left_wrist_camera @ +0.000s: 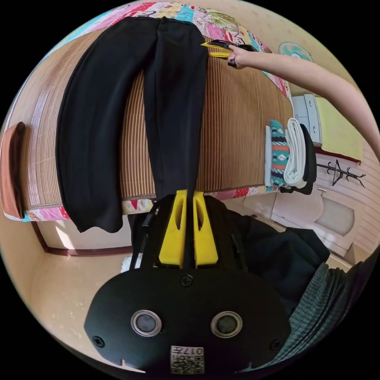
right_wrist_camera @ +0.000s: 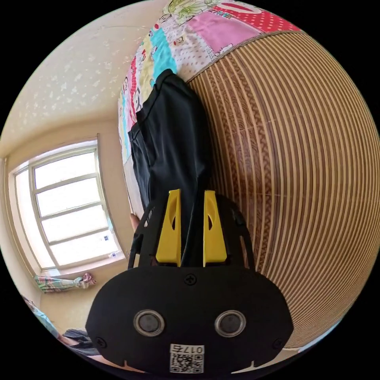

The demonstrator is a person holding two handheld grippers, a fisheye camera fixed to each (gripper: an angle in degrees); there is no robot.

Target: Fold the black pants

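Yellow jaws of the left gripper (left_wrist_camera: 189, 194) stand almost together at 6 o'clock in the left gripper view, pinching the hem of one leg of the black pants (left_wrist_camera: 130, 118). From there the pants run up toward 12 o'clock, spread flat on a striped bamboo mat (left_wrist_camera: 237, 130) — the other leg lies at 9 o'clock, its hem hanging over the bed's near edge. At 3 o'clock a stack of folded clothes (left_wrist_camera: 289, 158) sits on the mat's edge. Farther off, at 1 o'clock, a hand holds the right gripper (left_wrist_camera: 215, 49) at the waist end of the pants, by a patchwork quilt (left_wrist_camera: 221, 23).

In the right gripper view, the right gripper's (right_wrist_camera: 191, 194) jaws sit a little apart with black fabric (right_wrist_camera: 170, 138) bunched between them — both press on it. The mat (right_wrist_camera: 297, 158) curves away at 3 o'clock, the quilt (right_wrist_camera: 221, 27) at 12, and a window (right_wrist_camera: 67, 206) lies at 9 o'clock.
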